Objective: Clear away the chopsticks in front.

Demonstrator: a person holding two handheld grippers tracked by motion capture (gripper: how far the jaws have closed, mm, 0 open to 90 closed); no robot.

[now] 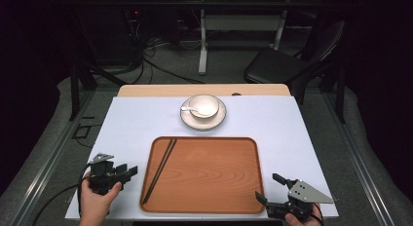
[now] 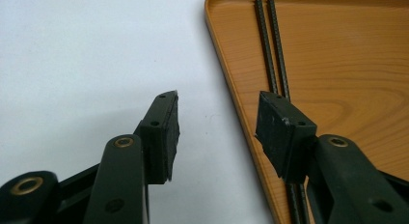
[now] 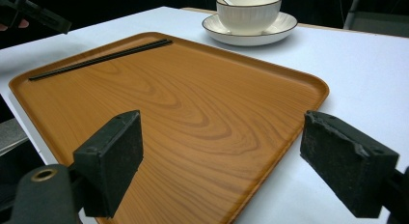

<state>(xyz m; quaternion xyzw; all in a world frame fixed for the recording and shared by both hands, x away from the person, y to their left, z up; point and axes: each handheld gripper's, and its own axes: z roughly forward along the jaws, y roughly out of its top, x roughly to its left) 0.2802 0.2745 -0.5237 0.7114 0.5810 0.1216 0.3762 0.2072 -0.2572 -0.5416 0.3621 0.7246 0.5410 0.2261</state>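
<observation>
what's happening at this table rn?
A person holds a gripper in each hand over a white-covered table. The left gripper sits just off the wooden tray's left edge, jaws open and empty, near the black chopsticks lying in the tray. The right gripper hovers open at the tray's near right corner. A bowl with a spoon stands on a saucer beyond the tray.

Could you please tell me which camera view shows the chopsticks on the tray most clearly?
The left gripper view: the chopsticks lie close, side by side on the tray, their ribbed texture clear. The high view shows the whole pair as thin lines; the right gripper view shows them farther off along the tray's far side.
</observation>
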